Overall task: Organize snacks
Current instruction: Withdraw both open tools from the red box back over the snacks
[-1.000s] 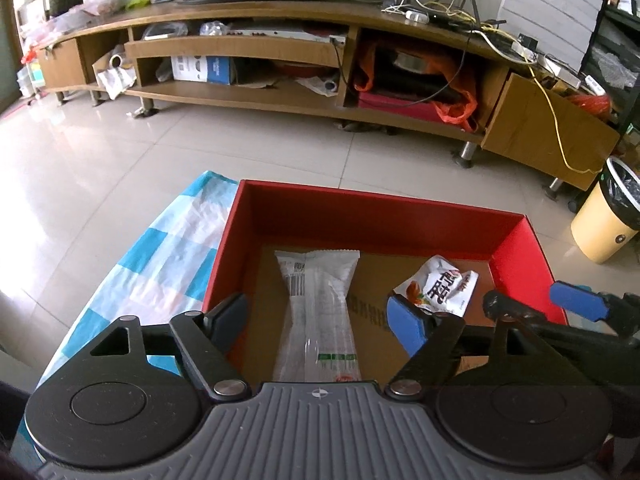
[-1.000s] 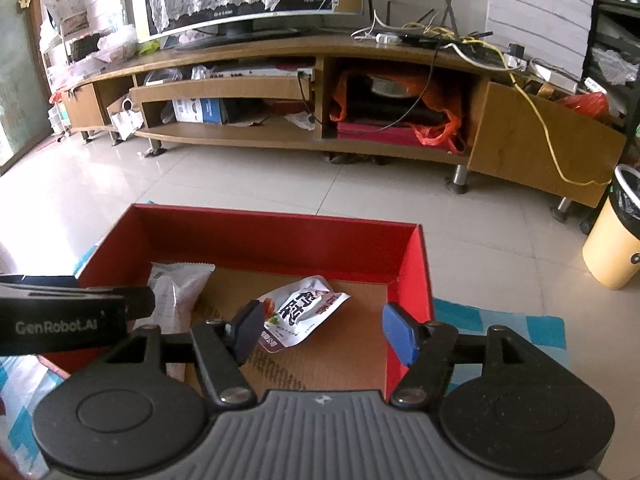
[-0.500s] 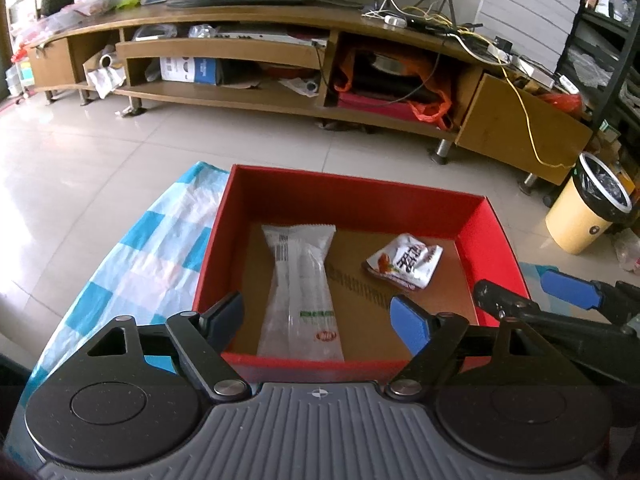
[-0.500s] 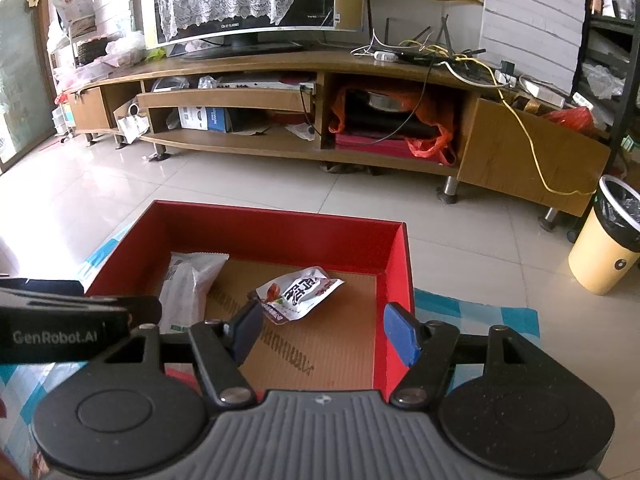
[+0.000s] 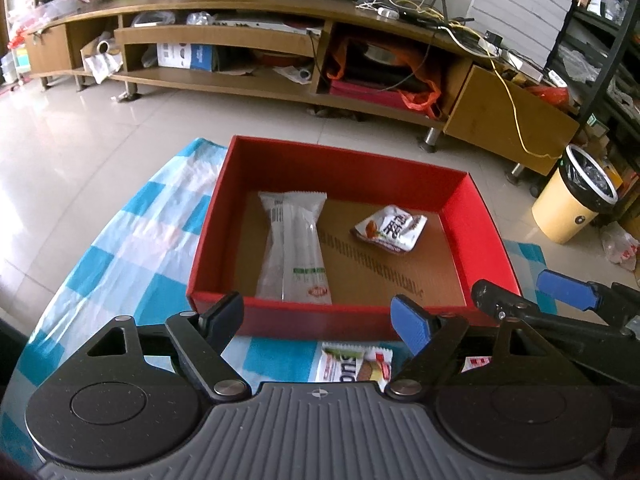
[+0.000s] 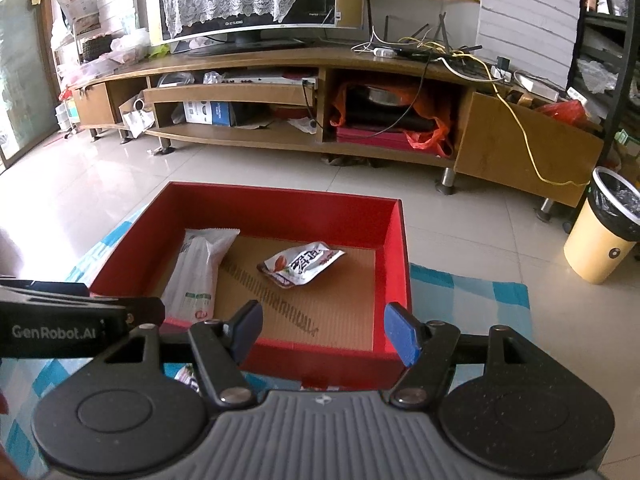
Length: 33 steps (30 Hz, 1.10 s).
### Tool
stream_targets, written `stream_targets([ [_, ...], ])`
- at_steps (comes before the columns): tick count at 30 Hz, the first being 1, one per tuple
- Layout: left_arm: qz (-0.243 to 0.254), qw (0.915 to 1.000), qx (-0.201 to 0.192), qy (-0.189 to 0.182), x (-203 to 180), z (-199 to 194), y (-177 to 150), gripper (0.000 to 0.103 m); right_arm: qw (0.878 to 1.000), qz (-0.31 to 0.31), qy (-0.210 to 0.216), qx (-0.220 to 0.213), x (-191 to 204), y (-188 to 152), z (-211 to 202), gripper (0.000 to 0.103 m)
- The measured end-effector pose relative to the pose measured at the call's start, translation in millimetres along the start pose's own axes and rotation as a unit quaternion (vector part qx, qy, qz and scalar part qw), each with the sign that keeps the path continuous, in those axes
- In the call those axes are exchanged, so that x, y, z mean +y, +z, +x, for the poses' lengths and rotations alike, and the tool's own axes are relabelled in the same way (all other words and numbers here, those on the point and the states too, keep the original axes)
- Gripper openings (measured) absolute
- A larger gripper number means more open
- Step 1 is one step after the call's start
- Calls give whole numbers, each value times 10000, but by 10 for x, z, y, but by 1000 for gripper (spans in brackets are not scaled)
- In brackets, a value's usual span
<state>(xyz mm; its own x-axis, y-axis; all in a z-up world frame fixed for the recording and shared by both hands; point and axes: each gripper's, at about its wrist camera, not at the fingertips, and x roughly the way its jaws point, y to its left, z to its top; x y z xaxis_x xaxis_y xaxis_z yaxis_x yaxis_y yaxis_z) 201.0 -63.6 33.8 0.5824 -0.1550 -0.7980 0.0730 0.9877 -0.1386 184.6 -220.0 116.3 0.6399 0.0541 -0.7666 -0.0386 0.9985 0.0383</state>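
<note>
Your left gripper [image 5: 318, 322] is released, with nothing between its jaws, and it hangs over the near wall of the red box [image 5: 352, 168]. Your right gripper [image 6: 324, 334] is likewise released and empty, above the same near wall toward the box's right corner. The red box rests on a blue-and-white checked cloth [image 5: 132, 240] that lies on the tiled floor [image 5: 80, 140]. Inside the box, a long white snack packet [image 5: 294, 256] lies flat along the left side, reaching from near the far wall to the near wall. A smaller white-and-red snack pouch [image 5: 390, 228] lies toward the far right corner of the box, well apart from the long packet. Outside the box, just beside its near wall on the cloth, a green-and-white snack packet [image 5: 352, 366] lies partly hidden under the left gripper's body. In the right wrist view, parts of further packets show on the cloth below the box's near wall, too hidden to identify. A wooden TV stand [image 6: 280, 80] runs along the far wall, and a yellow waste bin [image 6: 604, 236] stands on the floor to the right.
</note>
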Motion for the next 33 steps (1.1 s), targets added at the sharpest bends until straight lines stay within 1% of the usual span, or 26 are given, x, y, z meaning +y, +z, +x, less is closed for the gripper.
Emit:
stream_targets([
  [8, -44, 10000, 33, -49, 34, -138, -172, 86, 10000, -78, 17, -11, 55, -142, -179, 68],
  [11, -86, 9999, 56, -52, 56, -192, -245, 87, 10000, -84, 15, -33, 62, -209, -265, 71],
  [18, -82, 9999, 95, -59, 74, -307, -417, 87, 9999, -95, 58, 89, 111, -405, -389, 72],
  [25, -67, 10000, 44, 4, 99, -434, -556, 87, 9998, -90, 97, 121, 157, -545, -507, 72],
  [33, 127, 9991, -40, 407, 83, -544, -734, 87, 9997, -107, 100, 210, 225, -703, -599, 72],
])
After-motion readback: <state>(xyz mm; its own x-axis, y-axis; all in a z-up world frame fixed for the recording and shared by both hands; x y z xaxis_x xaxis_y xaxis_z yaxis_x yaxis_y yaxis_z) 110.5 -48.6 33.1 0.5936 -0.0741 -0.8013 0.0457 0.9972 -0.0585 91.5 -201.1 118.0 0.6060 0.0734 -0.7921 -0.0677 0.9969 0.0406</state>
